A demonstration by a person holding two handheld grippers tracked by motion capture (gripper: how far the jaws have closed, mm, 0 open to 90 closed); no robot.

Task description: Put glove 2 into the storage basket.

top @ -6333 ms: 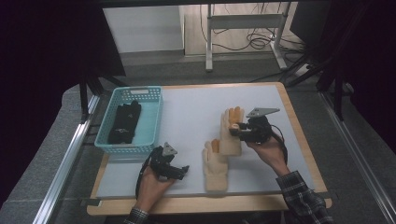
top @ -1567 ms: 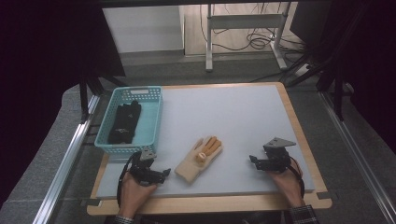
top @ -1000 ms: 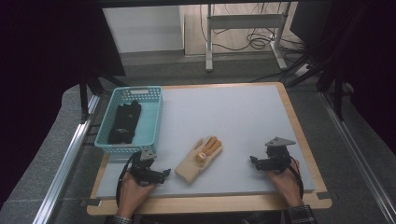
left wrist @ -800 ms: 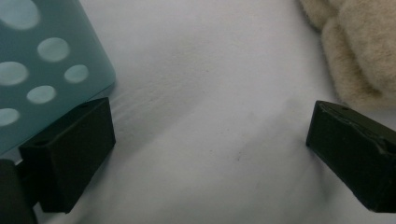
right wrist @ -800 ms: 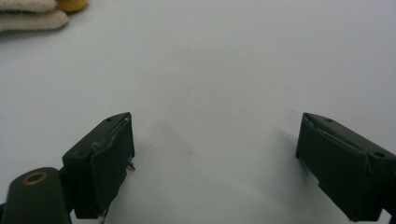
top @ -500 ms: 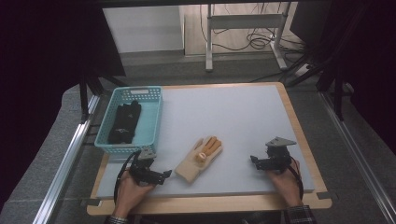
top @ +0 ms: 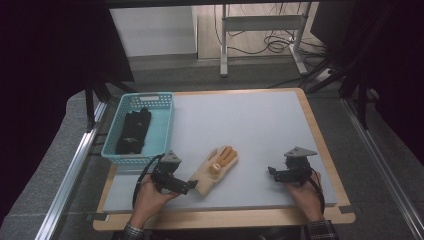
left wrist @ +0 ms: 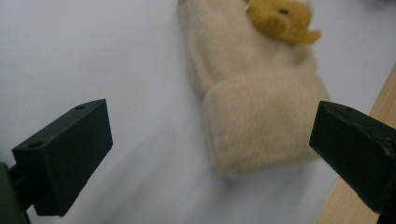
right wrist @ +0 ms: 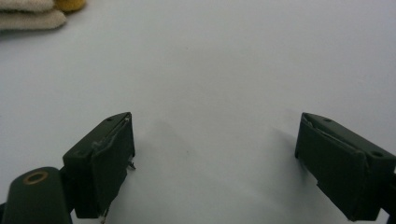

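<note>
High view, glove: a cream glove [top: 214, 171] with orange fingertips lies flat on the grey mat [top: 250, 125], lower centre of the frame, cuff toward the lower left.
High view, left gripper: the left gripper [top: 186, 187] sits lower left of centre, its tip just beside the cuff; the jaw gap cannot be told from here.
High view, right gripper: the right gripper [top: 270, 172] rests on the mat at lower right, well apart from the glove.
High view, basket: a teal basket [top: 165, 125] at left holds dark gloves [top: 133, 131].
Left gripper view, glove: the cuff [left wrist: 259, 123] sits at centre right, between the two jaws, touching neither; a yellow patch [left wrist: 280, 16] shows at the top edge.
Left gripper view, jaws: spread wide, one at lower left, one at the right edge.
Left gripper view, table: a wooden edge [left wrist: 369, 186] shows at lower right.
Right gripper view, jaws: spread wide over bare mat, nothing between them.
Right gripper view, glove: a cream sliver [right wrist: 28, 16] in the upper left corner.
</note>
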